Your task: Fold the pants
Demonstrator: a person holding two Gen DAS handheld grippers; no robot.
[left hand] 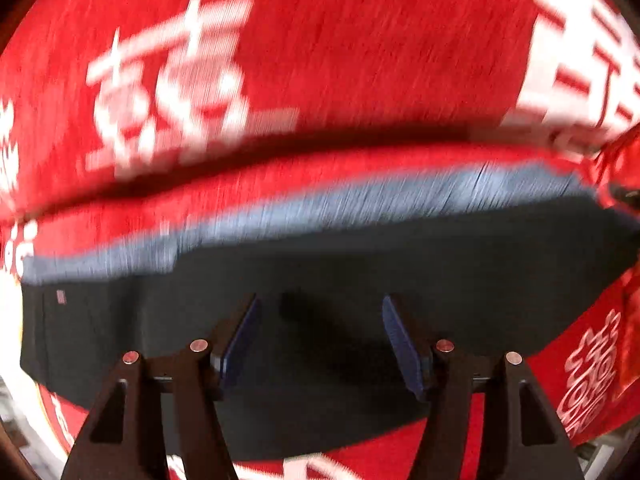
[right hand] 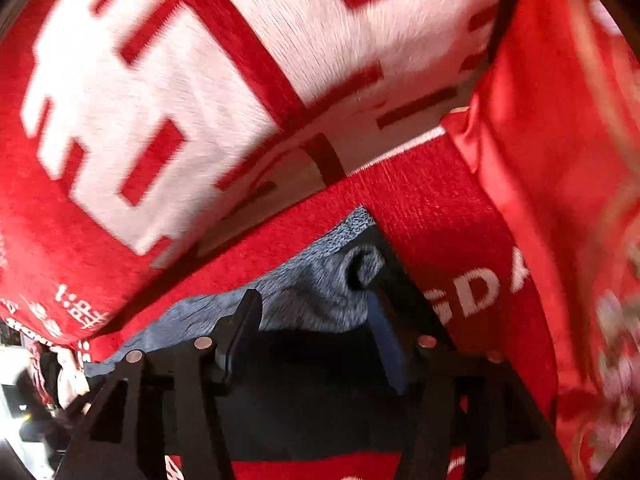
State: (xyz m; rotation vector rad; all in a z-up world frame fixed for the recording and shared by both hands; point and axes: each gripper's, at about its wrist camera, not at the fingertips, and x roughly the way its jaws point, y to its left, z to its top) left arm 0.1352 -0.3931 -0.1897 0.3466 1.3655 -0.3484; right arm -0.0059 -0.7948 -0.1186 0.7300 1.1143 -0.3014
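Observation:
Dark navy pants lie folded on a red cloth with white characters; a band of their lighter blue-grey inner fabric shows along the far edge. My left gripper hovers over the dark fabric, its jaws wide apart and empty. In the right wrist view the pants show their blue-grey fleecy inside with a small rolled fold near the corner. My right gripper is open over that corner, holding nothing.
The red cloth covers the surface on all sides. A raised fold of red-and-white fabric lies behind the pants. A shiny red satin cloth hangs at the right. Floor clutter shows at the lower left.

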